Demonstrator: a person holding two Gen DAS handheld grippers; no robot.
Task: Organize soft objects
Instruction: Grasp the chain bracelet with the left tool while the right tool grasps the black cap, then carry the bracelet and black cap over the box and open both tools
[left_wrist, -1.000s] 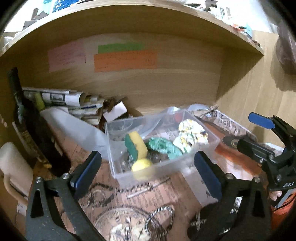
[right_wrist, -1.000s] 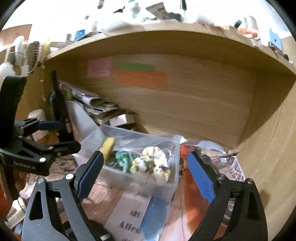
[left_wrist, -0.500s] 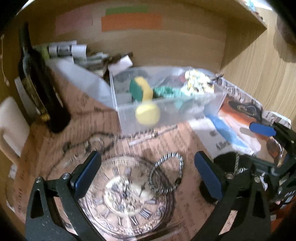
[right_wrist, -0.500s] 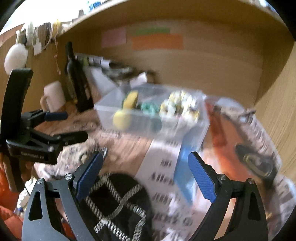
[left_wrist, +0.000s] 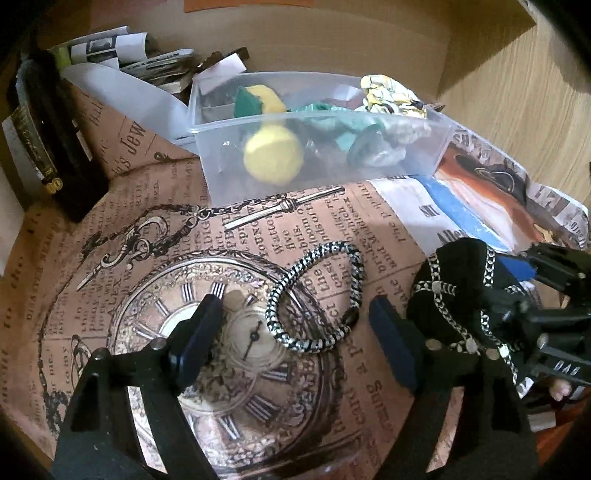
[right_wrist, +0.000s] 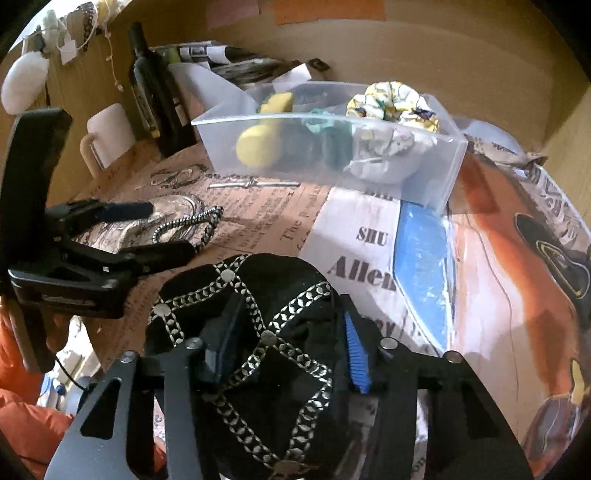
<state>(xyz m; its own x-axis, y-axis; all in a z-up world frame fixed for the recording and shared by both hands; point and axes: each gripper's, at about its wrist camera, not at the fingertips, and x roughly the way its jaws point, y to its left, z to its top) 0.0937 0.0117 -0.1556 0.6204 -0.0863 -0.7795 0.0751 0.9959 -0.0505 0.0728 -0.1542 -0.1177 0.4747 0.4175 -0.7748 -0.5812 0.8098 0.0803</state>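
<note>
A clear plastic bin (left_wrist: 436, 147) (right_wrist: 432, 184) at the back holds a yellow ball (left_wrist: 273, 153), a green-and-yellow sponge (left_wrist: 258, 99), a teal scrunchie (left_wrist: 321, 110) and a yellow-white scrunchie (right_wrist: 395, 103). A black-and-white braided hair band (left_wrist: 314, 295) (right_wrist: 188, 225) lies on the paper between the fingers of my left gripper (left_wrist: 295, 328), which is open. My right gripper (right_wrist: 286, 343) is shut on a black velvet scrunchie with silver chain trim (right_wrist: 258, 295) (left_wrist: 454, 291).
A dark bottle (right_wrist: 151, 85) and a white mug (right_wrist: 107, 136) stand at the left. Rolled newspapers (left_wrist: 122, 48) lie against the wooden back wall. Printed paper (left_wrist: 184, 258) covers the shelf floor; a wooden side wall (left_wrist: 517, 92) rises at the right.
Both grippers moved down and forward. My left gripper now straddles the braided band. My right gripper closed on the black scrunchie.
</note>
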